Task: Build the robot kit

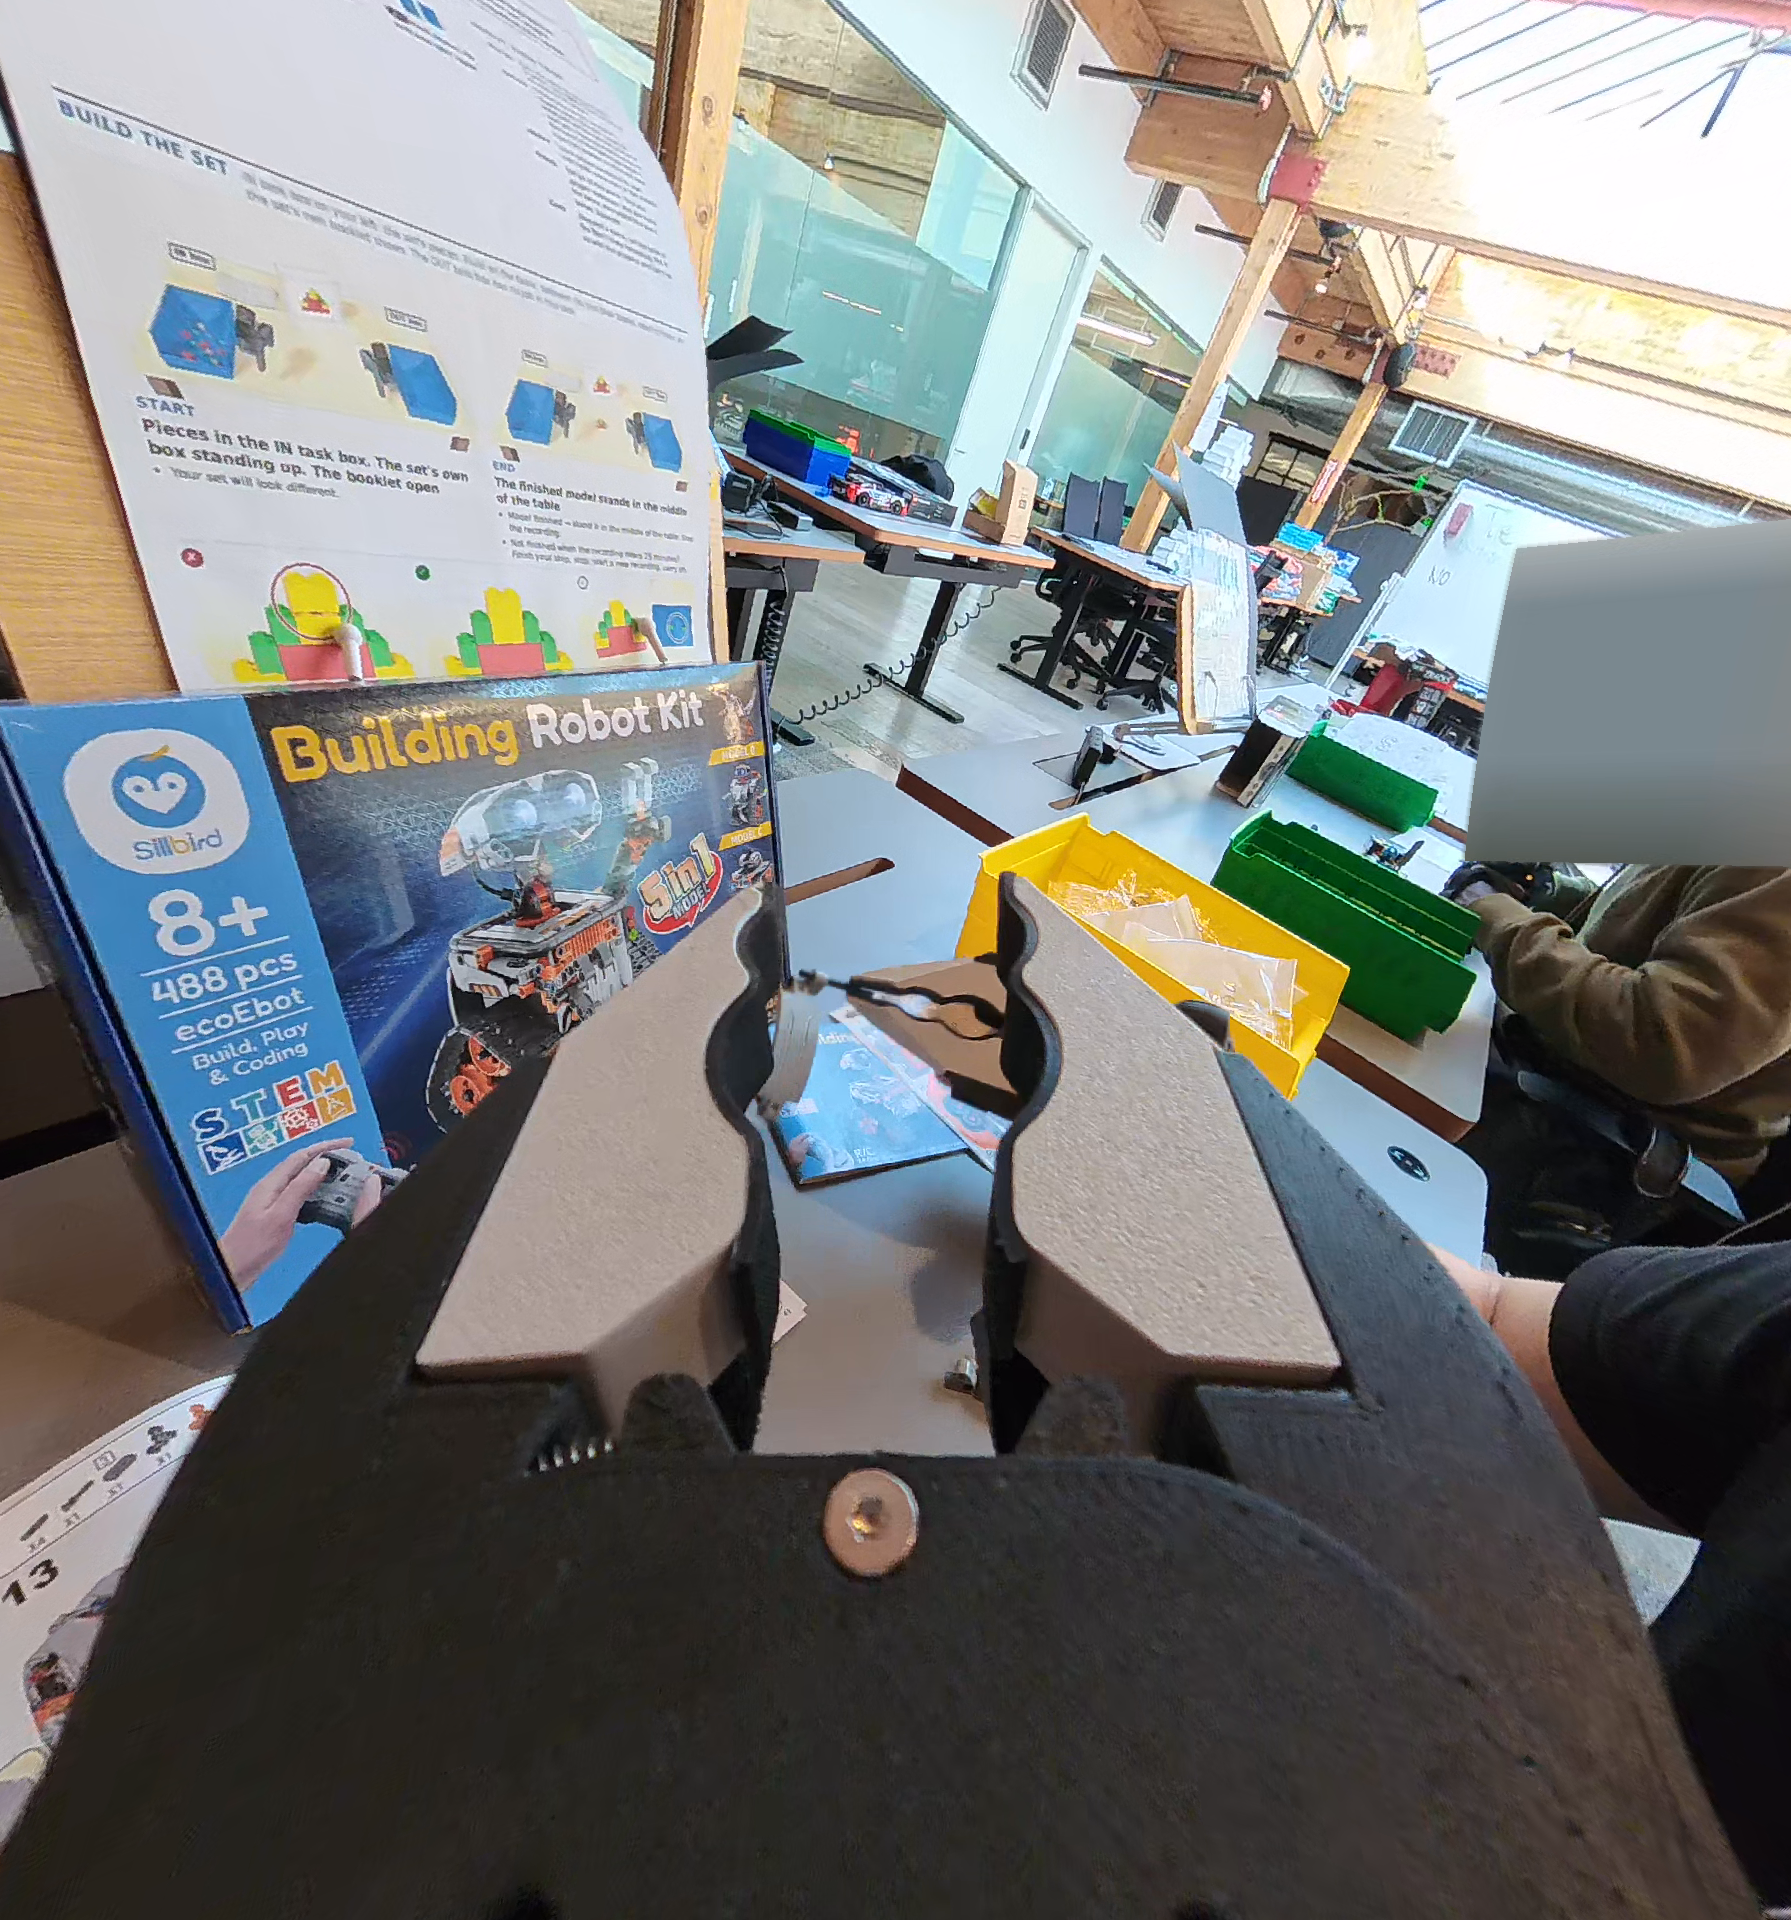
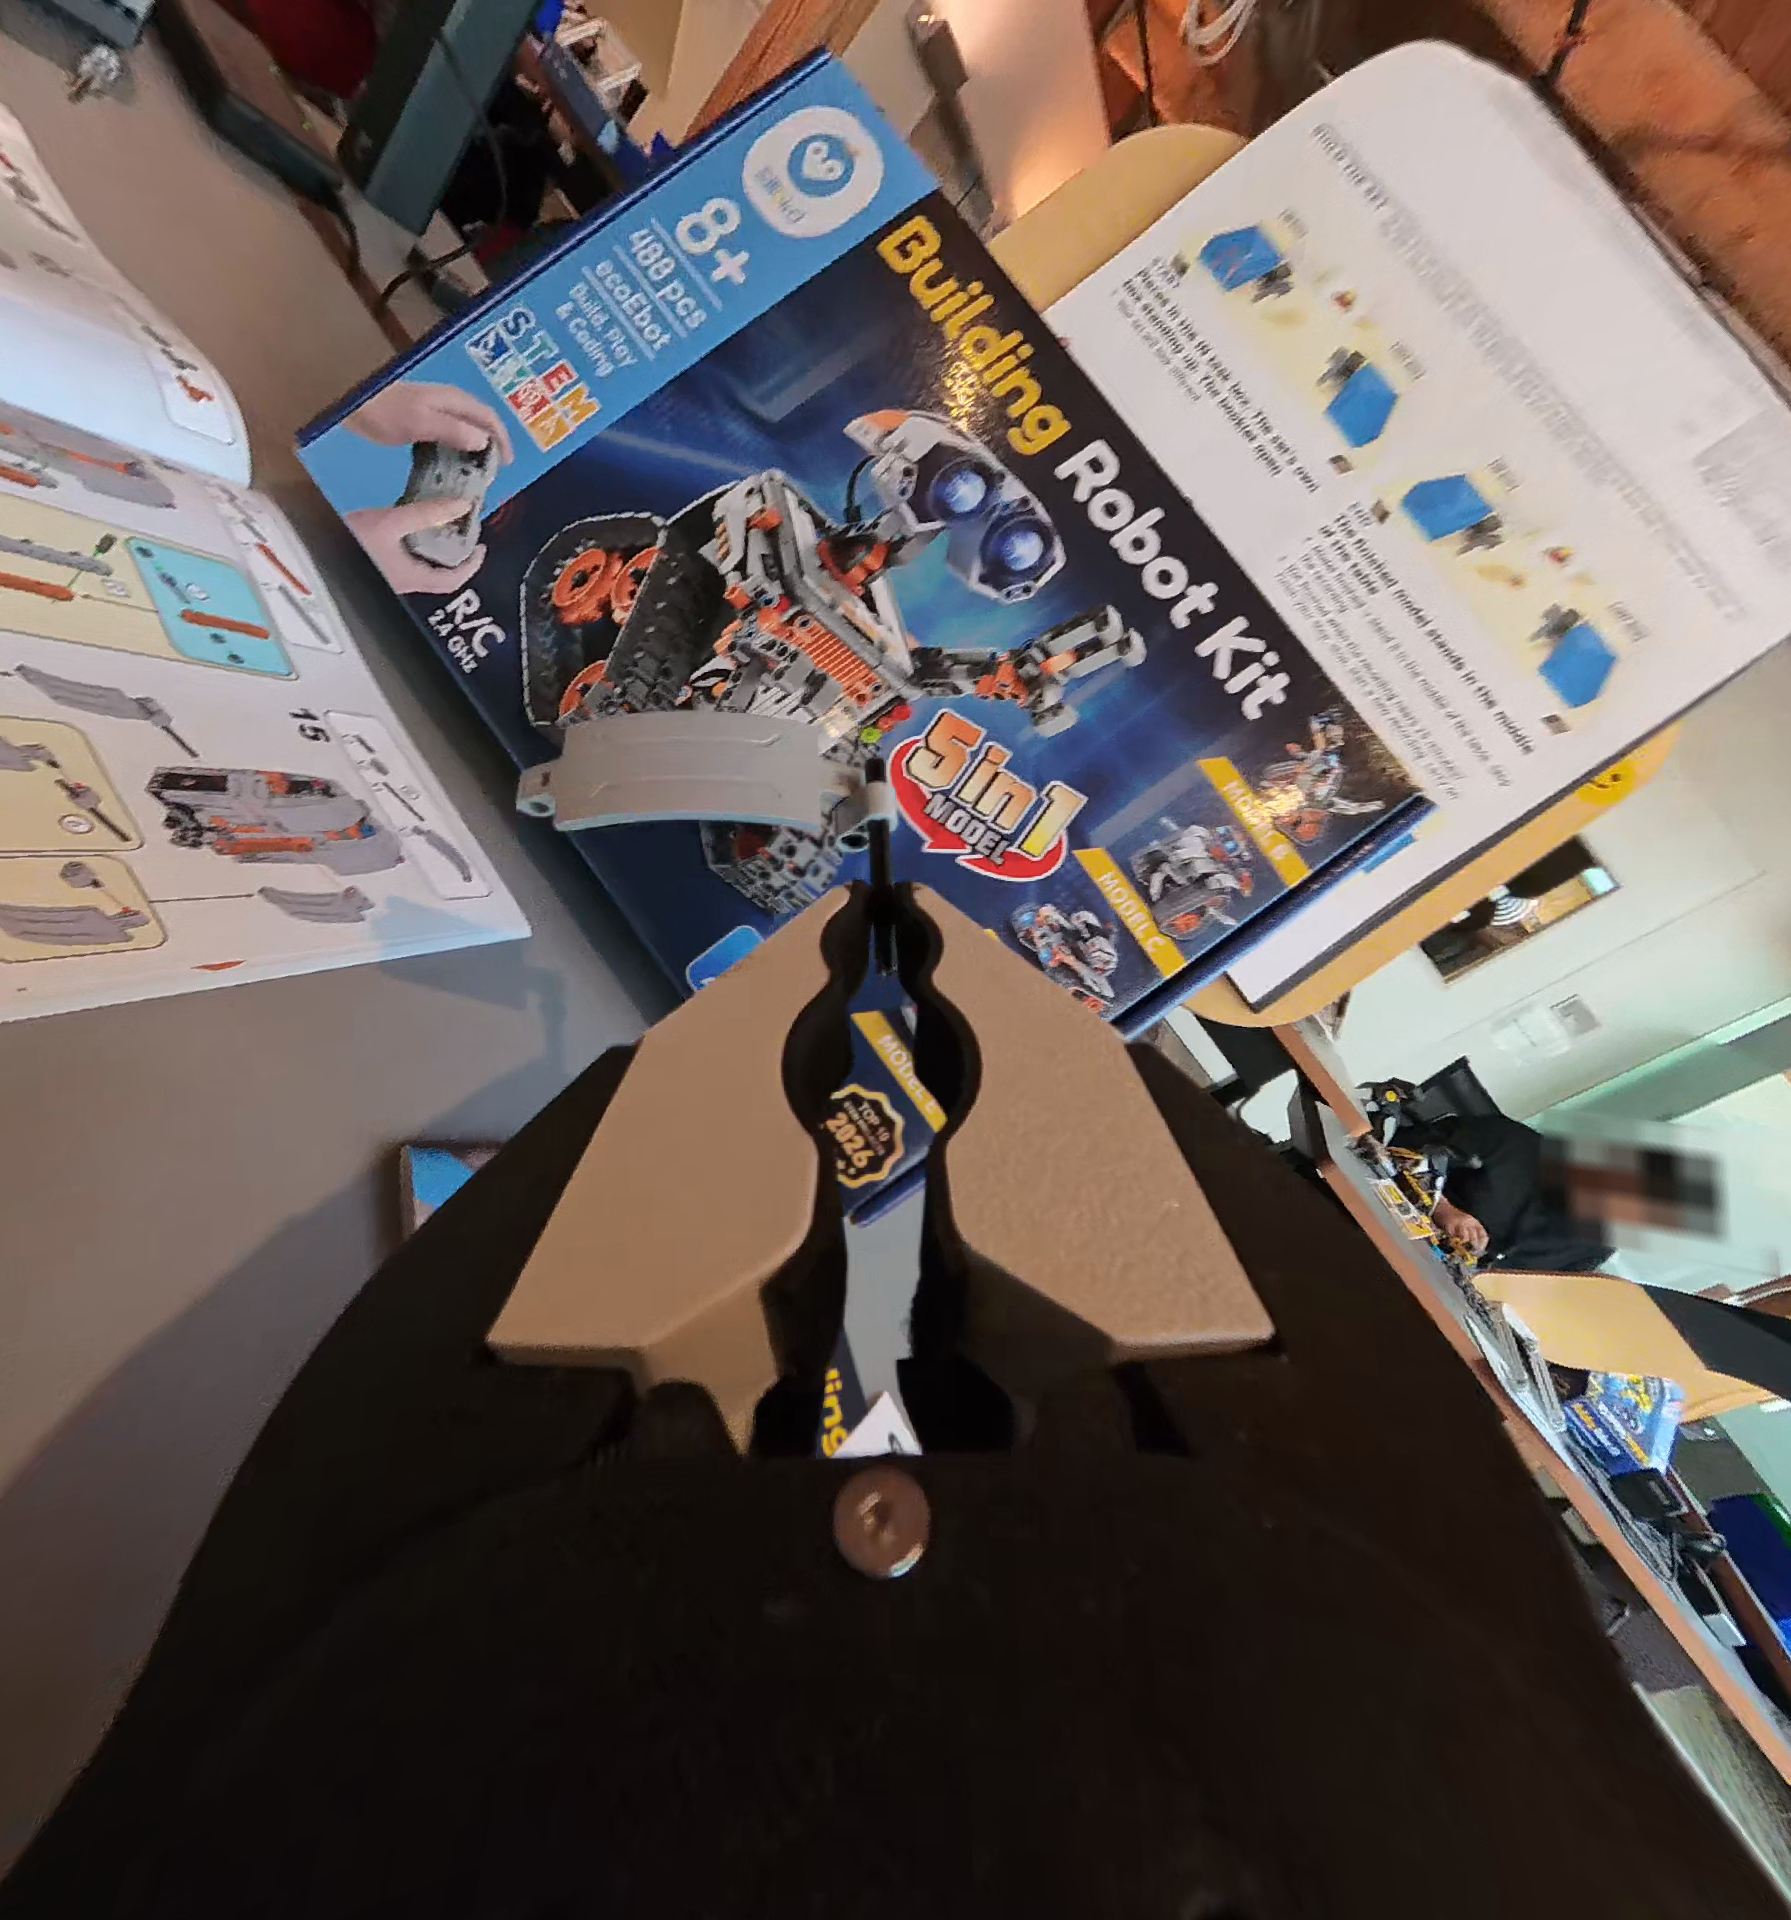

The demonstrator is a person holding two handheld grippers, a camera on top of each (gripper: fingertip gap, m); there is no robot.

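- Grey surface (image 1: 860, 821) in an open workshop with timber beams; a kit box (image 1: 371, 966) stands upright on it, and all places below are given from that box.
- Behind and above the box leans a printed sheet (image 1: 371, 343); an open booklet (image 2: 143, 665) lies flat by the box's end that shows a hand with a controller.
- Right gripper (image 2: 886, 914): jaws nearly closed, pinching a thin black axle (image 2: 880, 873) at its near end. The axle's long axis runs straight out from the jaws toward the box front.
- At the axle's far end sits a curved grey panel (image 2: 683, 784), lying crosswise to the axle, in the air before the box.
- Left gripper (image 1: 886, 987): jaws apart, nothing between them. It hangs off the box's far end from the booklet, with the right gripper's tip and axle just beyond it.
- Farther that way stand a yellow bin (image 1: 1026, 873) with clear bags and a green bin (image 1: 1348, 925).
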